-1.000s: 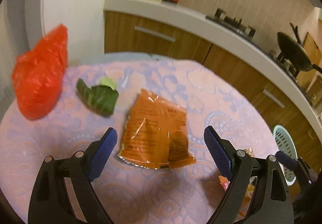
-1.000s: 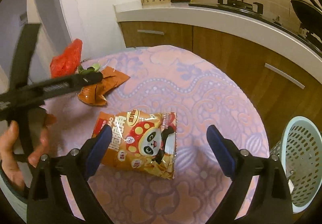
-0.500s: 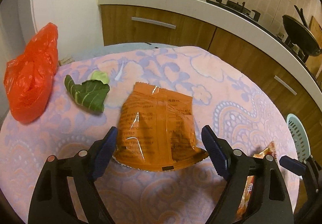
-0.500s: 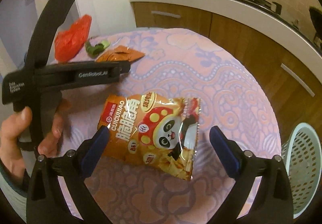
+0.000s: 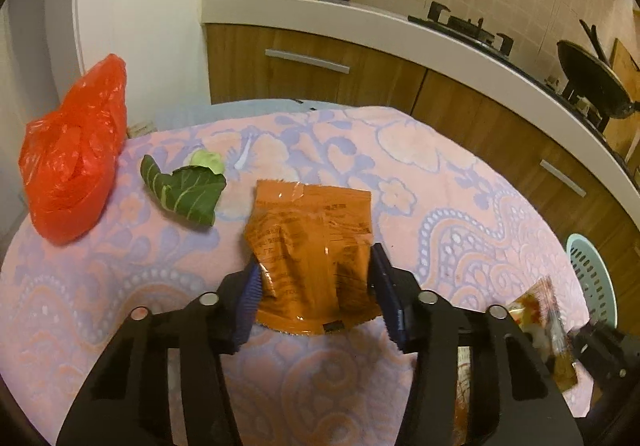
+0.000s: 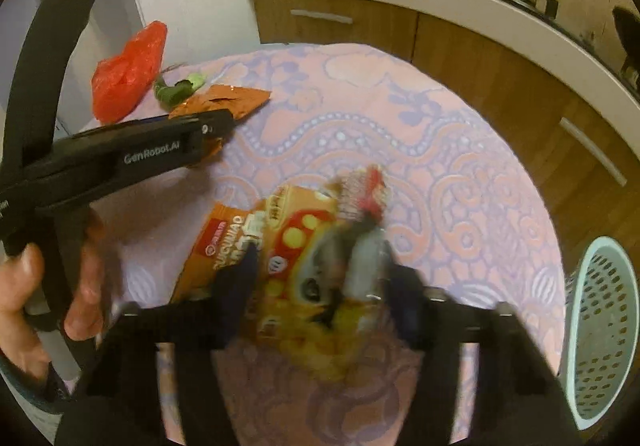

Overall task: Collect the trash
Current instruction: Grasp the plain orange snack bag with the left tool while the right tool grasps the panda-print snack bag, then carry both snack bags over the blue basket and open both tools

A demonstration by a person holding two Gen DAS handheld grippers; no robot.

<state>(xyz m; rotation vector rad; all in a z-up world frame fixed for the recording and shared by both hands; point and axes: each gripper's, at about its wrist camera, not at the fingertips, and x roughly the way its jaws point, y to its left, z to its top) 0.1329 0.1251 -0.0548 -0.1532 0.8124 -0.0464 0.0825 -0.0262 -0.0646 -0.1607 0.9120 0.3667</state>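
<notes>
In the left wrist view my left gripper (image 5: 318, 298) has its jaws closing on a plain orange snack bag (image 5: 312, 230). Both blue pads (image 5: 248, 298) press its sides and the bag buckles between them. In the right wrist view my right gripper (image 6: 322, 298) has its jaws closing on an orange panda snack bag (image 6: 296, 246). That bag is crumpled and blurred between the fingers. Both bags lie on the table's pink and purple cloth (image 5: 460, 205). The panda snack bag (image 5: 540, 310) also shows at the lower right of the left wrist view.
A red plastic bag (image 5: 72, 157) and a green leaf (image 5: 184, 189) lie at the table's far left. A teal slotted basket (image 6: 600, 326) stands on the floor off the table's right edge. Wooden kitchen cabinets (image 5: 320, 65) run behind. A hand (image 6: 24, 286) holds the left gripper's handle.
Both grippers' jaws have come in from wide apart onto their bags. The orange bag now buckles between the left pads, and the panda bag has crumpled up between the right fingers.
</notes>
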